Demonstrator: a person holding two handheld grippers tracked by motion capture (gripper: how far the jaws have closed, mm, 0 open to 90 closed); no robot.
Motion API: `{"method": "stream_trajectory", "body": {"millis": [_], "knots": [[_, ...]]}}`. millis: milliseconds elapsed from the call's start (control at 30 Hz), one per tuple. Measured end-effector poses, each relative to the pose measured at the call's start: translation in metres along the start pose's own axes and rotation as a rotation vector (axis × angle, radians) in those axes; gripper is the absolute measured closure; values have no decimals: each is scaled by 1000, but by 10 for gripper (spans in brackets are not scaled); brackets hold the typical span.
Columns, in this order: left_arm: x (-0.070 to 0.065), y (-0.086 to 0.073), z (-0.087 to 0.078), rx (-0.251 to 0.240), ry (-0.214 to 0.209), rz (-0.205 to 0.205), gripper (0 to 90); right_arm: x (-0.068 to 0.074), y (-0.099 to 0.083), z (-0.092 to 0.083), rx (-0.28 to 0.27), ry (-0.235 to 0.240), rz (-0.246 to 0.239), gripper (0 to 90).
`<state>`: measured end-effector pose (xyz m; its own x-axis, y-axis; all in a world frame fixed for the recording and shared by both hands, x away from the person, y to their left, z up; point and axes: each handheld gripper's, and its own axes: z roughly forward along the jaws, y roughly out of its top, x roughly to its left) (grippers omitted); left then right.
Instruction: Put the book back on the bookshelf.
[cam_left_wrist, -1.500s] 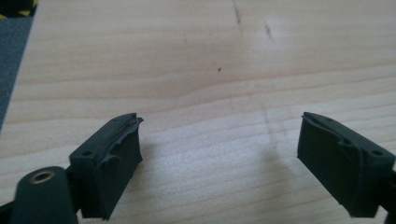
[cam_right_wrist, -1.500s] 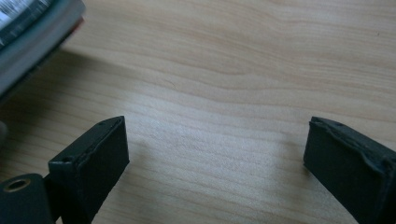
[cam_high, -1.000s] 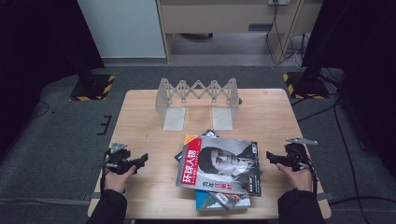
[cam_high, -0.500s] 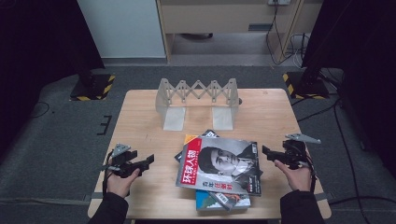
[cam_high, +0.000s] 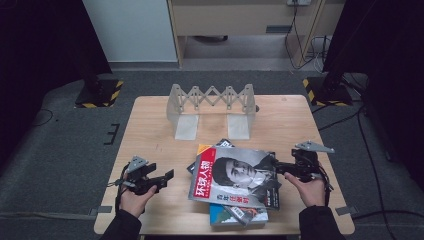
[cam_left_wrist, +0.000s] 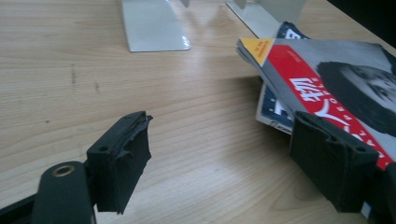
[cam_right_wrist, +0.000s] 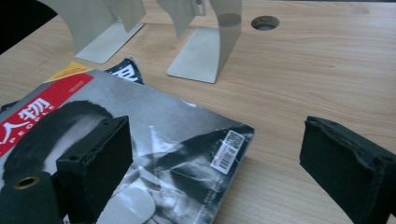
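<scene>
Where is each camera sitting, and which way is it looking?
High view: above the person's side, looking forward and down on the table; both hands, left gripper and right gripper show.
Left gripper view: rides the left gripper, facing the magazine pile's red-titled top magazine; its black fingers show.
Right gripper view: rides the right gripper, facing the folding rack; its fingers show.
Shared: all show the top magazine.

A stack of magazines (cam_high: 235, 182) lies on the table (cam_high: 150, 130) in front of the folding rack (cam_high: 212, 107).
</scene>
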<state>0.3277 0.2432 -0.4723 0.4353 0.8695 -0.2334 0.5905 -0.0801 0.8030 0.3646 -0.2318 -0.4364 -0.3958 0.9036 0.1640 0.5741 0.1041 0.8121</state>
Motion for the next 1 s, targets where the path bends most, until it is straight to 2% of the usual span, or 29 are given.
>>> {"method": "stream_trajectory", "body": {"millis": [367, 767, 1000], "knots": [[-25, -4, 8, 34, -73, 31, 198, 20, -2, 6, 16, 42, -31, 100], [-42, -8, 18, 65, -125, 25, 197, 27, -8, 11, 25, 53, -41, 100], [-52, -12, 24, 106, -143, 53, 205, 31, -13, 16, 47, 61, -60, 100]]}}
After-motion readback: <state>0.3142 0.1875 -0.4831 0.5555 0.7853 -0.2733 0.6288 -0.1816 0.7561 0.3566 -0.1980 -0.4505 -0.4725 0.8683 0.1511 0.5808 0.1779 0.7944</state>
